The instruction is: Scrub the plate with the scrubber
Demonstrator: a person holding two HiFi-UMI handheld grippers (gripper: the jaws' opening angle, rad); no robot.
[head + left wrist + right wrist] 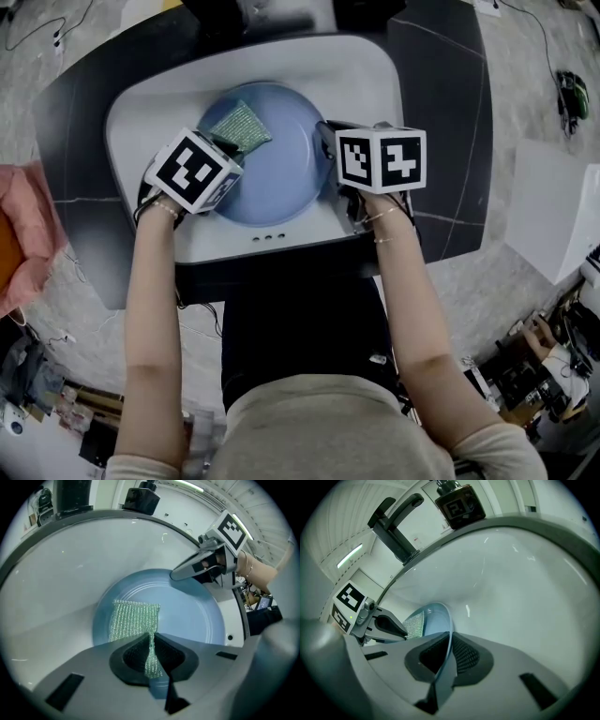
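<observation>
Left hand-held gripper (152,654) pinches a corner of the green mesh scrubber (133,619), which lies flat at ten o'clock on the blue plate (281,183). The right hand-held gripper (447,656) clamps the plate's rim at three o'clock, likely to steady it. Bare plate toward six o'clock leaves sweeping room, and the sink (375,80) wall crowds the edges.

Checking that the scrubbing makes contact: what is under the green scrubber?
The blue plate, which sits in the white sink. The scrubber is spread over its far left part. The patch of plate beneath the mesh is covered, so its cleanliness cannot be seen.
</observation>
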